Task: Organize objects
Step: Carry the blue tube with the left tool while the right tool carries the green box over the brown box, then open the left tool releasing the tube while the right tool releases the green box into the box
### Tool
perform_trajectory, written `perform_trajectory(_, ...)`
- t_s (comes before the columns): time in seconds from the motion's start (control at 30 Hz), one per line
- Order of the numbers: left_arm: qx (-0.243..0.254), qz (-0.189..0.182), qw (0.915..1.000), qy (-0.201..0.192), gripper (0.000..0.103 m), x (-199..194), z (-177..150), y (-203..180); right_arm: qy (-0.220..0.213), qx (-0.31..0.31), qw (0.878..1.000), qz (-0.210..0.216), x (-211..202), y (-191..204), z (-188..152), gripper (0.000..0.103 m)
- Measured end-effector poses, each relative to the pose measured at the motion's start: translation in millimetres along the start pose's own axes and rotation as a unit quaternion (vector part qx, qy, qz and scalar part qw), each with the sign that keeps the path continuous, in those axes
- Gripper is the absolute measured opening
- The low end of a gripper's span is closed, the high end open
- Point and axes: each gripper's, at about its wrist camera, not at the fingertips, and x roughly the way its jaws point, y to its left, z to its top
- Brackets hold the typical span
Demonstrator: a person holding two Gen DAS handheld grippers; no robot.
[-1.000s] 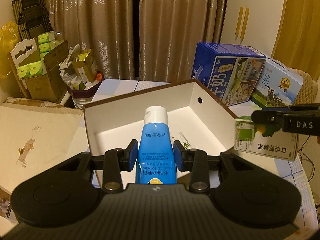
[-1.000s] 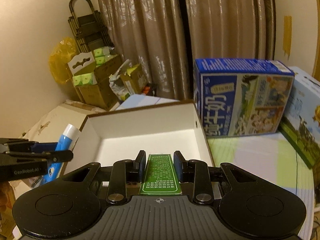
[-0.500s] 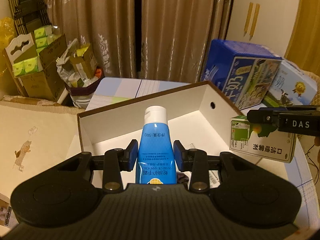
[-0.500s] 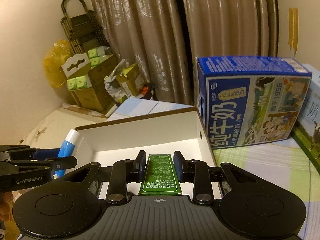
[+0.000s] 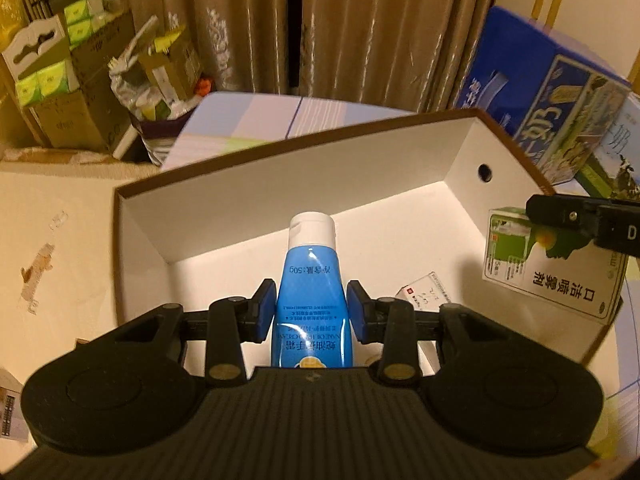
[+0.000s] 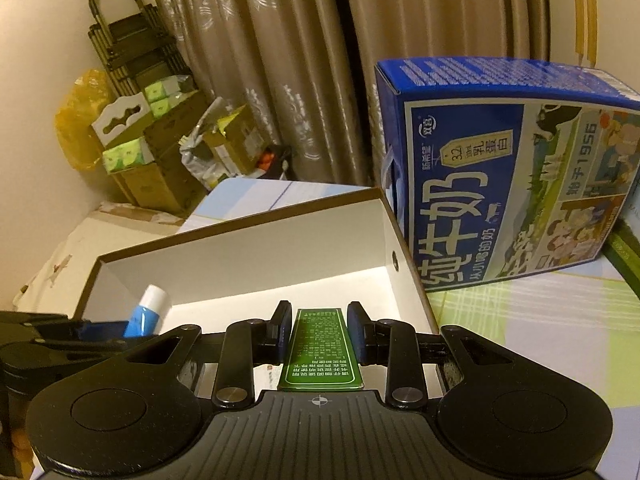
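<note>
My left gripper is shut on a blue hand-cream tube with a white cap, held over the inside of an open white box with brown edges. My right gripper is shut on a small green and white carton, also over the white box. In the left wrist view the carton hangs at the box's right side under the right gripper's finger. In the right wrist view the tube pokes into the box at its left end. A small white card lies on the box floor.
A large blue milk carton case stands just right of the box, with another case behind it. Cardboard boxes of tissue packs and a bag of rubbish sit at the back left before brown curtains.
Both grippers have moved forward and lower over the white box. The tube and the carton now sit inside its rim, and the box fills more of both views.
</note>
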Motion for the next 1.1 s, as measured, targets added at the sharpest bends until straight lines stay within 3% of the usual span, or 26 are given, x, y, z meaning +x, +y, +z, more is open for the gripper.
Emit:
perform_trajectory(0.3, -0.021, -0.018, 0.9993, 0.025, 0.033, 35, 10, -1, 0.006, -0.002, 1.0, -0.009, 26, -4, 2, 0.027)
perform_trajectory(0.47, -0.017, -0.022, 0.9994, 0.021, 0.034, 39, 14, -3, 0.003, 0.001, 1.0, -0.009, 31, -6, 3, 0.027)
perform_trajectory(0.83, -0.009, -0.015, 0.9997, 0.018, 0.061, 27, 6, -1, -0.048, 0.01, 0.999, 0.016, 23, -6, 8, 0.029)
perform_trajectory(1.1, 0.001, -0.018, 0.9998, -0.002, 0.076, 1, 0, 2, -0.047, 0.006, 0.999, 0.021, -8, -8, 1, 0.044)
